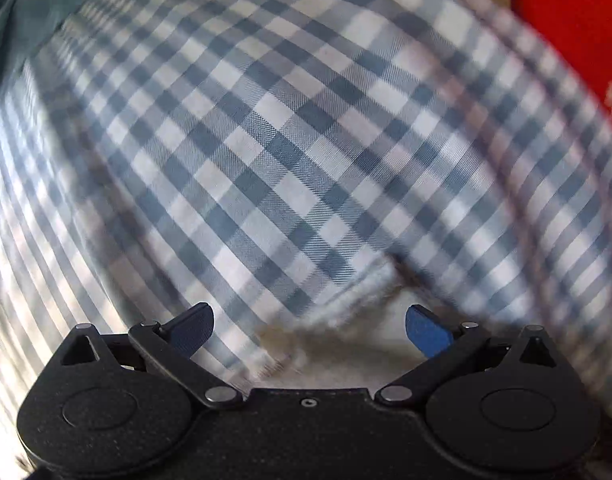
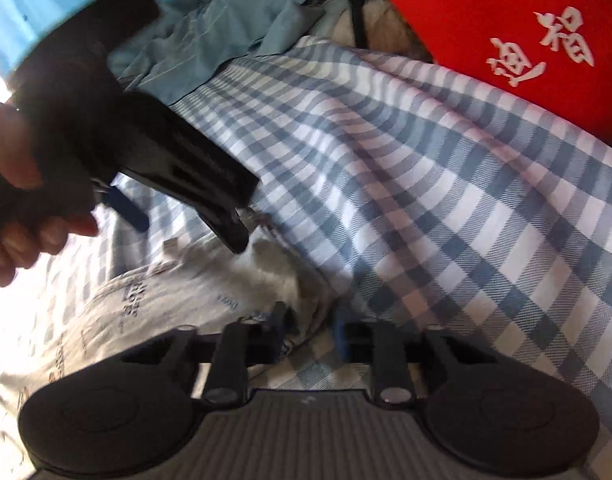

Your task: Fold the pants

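The pants (image 2: 209, 292) are pale grey-white with small printed lettering, lying rumpled on a blue-and-white checked sheet (image 1: 265, 140); one pair shows, its edge at the lower middle of both views. The left hand-held gripper (image 1: 310, 328) points down over the sheet with its two blue-tipped fingers spread wide and nothing between them, while the right hand-held gripper (image 2: 310, 330) has its fingers drawn close on a fold of the pants. One red cushion (image 2: 506, 32) with white characters and one light blue garment (image 2: 225, 20) lie beyond.
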### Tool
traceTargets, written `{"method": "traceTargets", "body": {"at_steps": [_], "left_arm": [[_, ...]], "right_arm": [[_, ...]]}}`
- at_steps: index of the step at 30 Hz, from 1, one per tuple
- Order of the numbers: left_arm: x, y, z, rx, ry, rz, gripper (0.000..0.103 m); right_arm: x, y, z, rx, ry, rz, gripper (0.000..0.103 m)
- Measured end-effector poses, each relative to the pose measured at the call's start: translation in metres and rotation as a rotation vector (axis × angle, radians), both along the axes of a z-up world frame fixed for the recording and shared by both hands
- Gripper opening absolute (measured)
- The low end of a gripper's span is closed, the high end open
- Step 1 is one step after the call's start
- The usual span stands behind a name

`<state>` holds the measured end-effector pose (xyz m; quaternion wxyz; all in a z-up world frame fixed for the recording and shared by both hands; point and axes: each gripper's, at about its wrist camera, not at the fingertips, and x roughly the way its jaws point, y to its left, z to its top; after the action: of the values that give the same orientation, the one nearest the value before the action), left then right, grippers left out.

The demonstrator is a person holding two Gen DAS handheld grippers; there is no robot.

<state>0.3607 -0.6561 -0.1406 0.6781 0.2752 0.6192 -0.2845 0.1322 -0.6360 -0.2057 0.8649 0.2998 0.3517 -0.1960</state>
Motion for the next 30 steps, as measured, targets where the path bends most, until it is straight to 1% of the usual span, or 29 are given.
{"method": "traceTargets", "body": {"at_steps": [1, 3, 5, 7, 11, 13, 15, 17, 18, 19, 20, 21, 22, 23, 24, 25, 26, 28, 30], "left_arm": [[0.003, 0.001, 0.005, -0.019, 0.032, 0.034, 0.099], [0.006, 0.004, 0.013, -0.057, 0.098, 0.089, 0.093], [0.005, 0.005, 0.018, -0.084, 0.146, 0.117, 0.087], [0.001, 0.005, 0.024, -0.100, 0.180, 0.132, 0.087], [-0.008, 0.000, 0.029, -0.097, 0.214, 0.129, 0.085], [-0.013, -0.003, 0.031, -0.090, 0.215, 0.122, 0.085], [-0.014, -0.004, 0.031, -0.066, 0.205, 0.114, 0.081], [-0.015, -0.005, 0.032, -0.038, 0.188, 0.107, 0.073], [-0.015, -0.004, 0.032, -0.019, 0.165, 0.103, 0.071], [-0.016, -0.003, 0.033, -0.002, 0.145, 0.102, 0.061], [-0.017, 0.001, 0.034, 0.009, 0.127, 0.102, 0.043], [-0.018, 0.005, 0.036, 0.015, 0.119, 0.105, 0.033], [-0.019, 0.010, 0.037, 0.011, 0.120, 0.115, 0.015], [-0.019, 0.016, 0.039, -0.003, 0.125, 0.132, 0.009], [-0.018, 0.026, 0.043, -0.037, 0.131, 0.160, 0.008], [-0.018, 0.035, 0.046, -0.078, 0.138, 0.190, 0.005], [-0.017, 0.043, 0.049, -0.113, 0.150, 0.219, 0.005], [-0.018, 0.058, 0.054, -0.158, 0.161, 0.260, 0.005], [-0.020, 0.069, 0.061, -0.193, 0.159, 0.281, 0.004]], "right_arm": [[0.000, 0.000, 0.000, 0.000, -0.007, 0.002, 0.014], [-0.002, 0.003, 0.004, -0.043, -0.011, 0.019, 0.010], [-0.002, 0.013, 0.011, -0.127, -0.012, 0.055, 0.007], [-0.003, 0.026, 0.021, -0.222, -0.020, 0.107, 0.006], [-0.001, 0.050, 0.039, -0.362, -0.035, 0.203, 0.006], [0.001, 0.061, 0.045, -0.424, -0.035, 0.246, 0.006], [0.004, 0.072, 0.049, -0.482, -0.028, 0.291, 0.006], [0.005, 0.086, 0.055, -0.531, -0.019, 0.332, 0.006], [0.006, 0.091, 0.057, -0.548, -0.018, 0.347, 0.006], [0.007, 0.097, 0.059, -0.561, -0.020, 0.362, 0.006], [0.008, 0.101, 0.060, -0.572, -0.020, 0.374, 0.006], [0.007, 0.104, 0.061, -0.580, -0.020, 0.384, 0.006], [0.007, 0.107, 0.063, -0.585, -0.021, 0.391, 0.006], [0.006, 0.109, 0.064, -0.587, -0.021, 0.396, 0.006], [0.006, 0.113, 0.066, -0.591, -0.023, 0.402, 0.006], [0.005, 0.116, 0.067, -0.593, -0.023, 0.406, 0.006], [0.004, 0.118, 0.069, -0.593, -0.023, 0.410, 0.006], [0.003, 0.123, 0.071, -0.596, -0.014, 0.404, 0.007], [0.003, 0.127, 0.072, -0.598, 0.004, 0.391, 0.014]]}}
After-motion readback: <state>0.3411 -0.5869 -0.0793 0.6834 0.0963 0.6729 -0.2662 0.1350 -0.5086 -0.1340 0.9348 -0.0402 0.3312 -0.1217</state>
